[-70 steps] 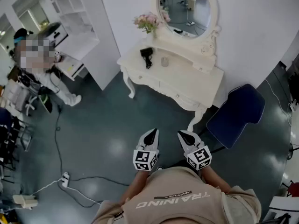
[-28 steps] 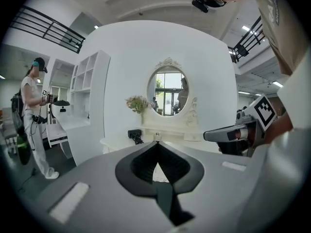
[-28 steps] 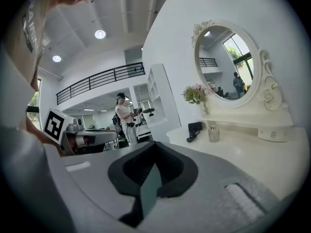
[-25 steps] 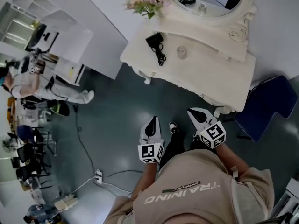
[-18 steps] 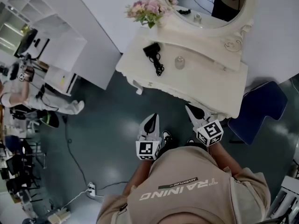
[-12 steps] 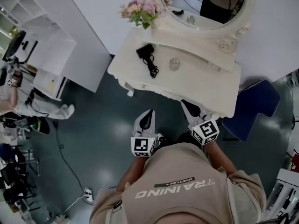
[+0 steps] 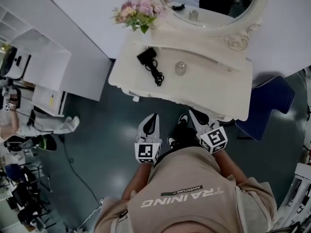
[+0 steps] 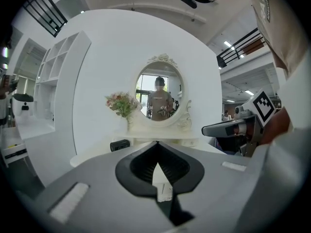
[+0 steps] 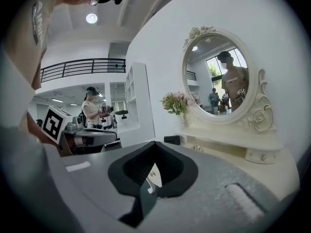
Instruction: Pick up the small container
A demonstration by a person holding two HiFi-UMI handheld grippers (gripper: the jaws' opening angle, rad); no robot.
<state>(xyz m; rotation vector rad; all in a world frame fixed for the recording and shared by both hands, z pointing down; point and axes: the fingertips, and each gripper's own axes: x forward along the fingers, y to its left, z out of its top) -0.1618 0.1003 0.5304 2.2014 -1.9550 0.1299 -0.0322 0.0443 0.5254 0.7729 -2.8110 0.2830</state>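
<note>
Grey left gripper fingers pressed together, empty | right gripper fingers together, empty

This is a mock bedroom corner set up inside a large studio or lab hall. A white dressing table with an oval mirror and flowers backs onto a freestanding partition. Left of the table stand open shelving, a railed mezzanine and another person with gear.
</note>
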